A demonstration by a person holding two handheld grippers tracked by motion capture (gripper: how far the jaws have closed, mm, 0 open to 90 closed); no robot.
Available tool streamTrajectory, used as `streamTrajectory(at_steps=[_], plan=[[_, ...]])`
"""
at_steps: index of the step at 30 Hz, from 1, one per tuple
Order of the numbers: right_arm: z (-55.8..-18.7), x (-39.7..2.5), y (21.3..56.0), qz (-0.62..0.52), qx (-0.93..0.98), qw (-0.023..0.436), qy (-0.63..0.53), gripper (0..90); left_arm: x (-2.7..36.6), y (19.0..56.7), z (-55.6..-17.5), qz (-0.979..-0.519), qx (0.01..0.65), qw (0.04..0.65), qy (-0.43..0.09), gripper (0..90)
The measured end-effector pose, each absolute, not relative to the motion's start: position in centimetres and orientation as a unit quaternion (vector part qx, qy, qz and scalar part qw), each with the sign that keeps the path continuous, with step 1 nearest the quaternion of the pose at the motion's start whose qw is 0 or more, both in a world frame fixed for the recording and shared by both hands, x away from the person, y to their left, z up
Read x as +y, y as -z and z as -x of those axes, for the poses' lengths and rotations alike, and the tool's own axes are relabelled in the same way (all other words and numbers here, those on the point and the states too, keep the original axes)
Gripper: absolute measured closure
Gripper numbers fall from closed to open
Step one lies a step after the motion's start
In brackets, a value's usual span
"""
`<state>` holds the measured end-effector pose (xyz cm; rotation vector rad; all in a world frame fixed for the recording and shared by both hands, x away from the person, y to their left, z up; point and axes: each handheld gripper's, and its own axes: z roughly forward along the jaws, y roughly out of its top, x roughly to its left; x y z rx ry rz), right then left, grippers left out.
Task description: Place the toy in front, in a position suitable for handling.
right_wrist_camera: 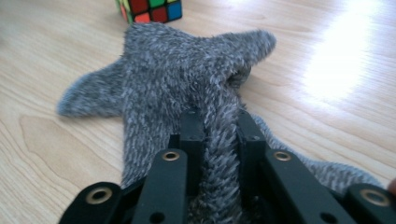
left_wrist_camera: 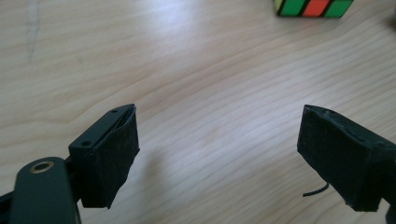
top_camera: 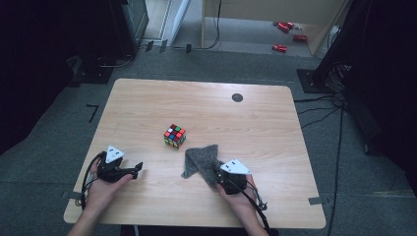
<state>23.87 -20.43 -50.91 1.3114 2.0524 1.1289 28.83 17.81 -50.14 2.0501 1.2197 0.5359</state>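
Black jaws of the right gripper (right_wrist_camera: 219,126) pinch a ridge of grey fuzzy cloth (right_wrist_camera: 187,74) between them, seen close up in the right gripper view, with the rest of the cloth spread flat on the wooden table (right_wrist_camera: 56,140) beyond the jaws. Past the cloth's far edge sits a colour cube (right_wrist_camera: 149,10), near the cloth; whether the two touch cannot be told from this view.

From the high view, the cloth (top_camera: 200,160) lies on the near right part of the table (top_camera: 147,98), its near end under the right gripper (top_camera: 222,173), which a hand holds from the bottom edge. The cube (top_camera: 175,136) stands close to the table's middle, apart from the cloth, up and to its left.

At near left, the left gripper (top_camera: 136,169) is held just above or on the table, pointing right toward the cloth. Its own view shows the left gripper (left_wrist_camera: 219,144) with jaws spread wide, bare wood between them, and the cube's (left_wrist_camera: 314,7) lower edge at the top of the frame.
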Motion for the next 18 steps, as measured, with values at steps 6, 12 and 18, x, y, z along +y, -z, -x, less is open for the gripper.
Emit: streamTrajectory(at_steps=[6,12,18], plan=[[-24.0,-23.0,49.7,-0.496,0.721,0.24,-0.42,79.0,15.4,49.3,-29.5,-0.786,0.459,0.368,-0.192,13.7],[-24.1,-25.3,49.4,-0.515,0.707,0.251,-0.414,79.0,13.1,48.8,-30.5,-0.788,0.449,0.377,-0.185,13.6],[-24.3,-26.3,49.6,-0.523,0.704,0.259,-0.404,78.9,11.3,49.1,-31.8,-0.788,0.449,0.379,-0.184,13.6]])
